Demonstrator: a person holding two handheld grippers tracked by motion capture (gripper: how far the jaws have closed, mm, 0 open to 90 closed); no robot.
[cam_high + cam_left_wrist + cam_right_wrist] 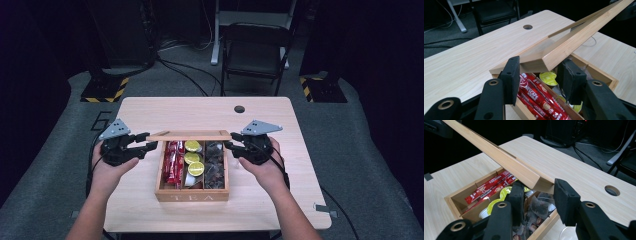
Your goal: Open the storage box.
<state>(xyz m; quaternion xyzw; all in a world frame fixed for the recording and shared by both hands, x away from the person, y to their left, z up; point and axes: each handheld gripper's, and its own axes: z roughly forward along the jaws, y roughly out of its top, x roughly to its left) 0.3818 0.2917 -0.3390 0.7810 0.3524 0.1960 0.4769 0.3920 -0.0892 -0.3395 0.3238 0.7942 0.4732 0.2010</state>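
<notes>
looks like a lab or recording studio, not a home: dark curtained walls all round and grey carpet floor beyond the grippers. past the left gripper sits a stand base with yellow-black hazard tape, another hazard-taped base past the right gripper. cables trail on the floor, a black folding chair and white stand leg beyond the plain wooden table.

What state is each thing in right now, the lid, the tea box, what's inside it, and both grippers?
Lid: lifted off the box, held level above its far edge.
Tea box: open, resting on the table.
Red coffee sticks: lying in the left compartment.
Green-topped capsules: middle compartment.
Tea bags: piled in the right compartment.
Left gripper: shut on the lid's end.
Right gripper: shut on the other end.
</notes>
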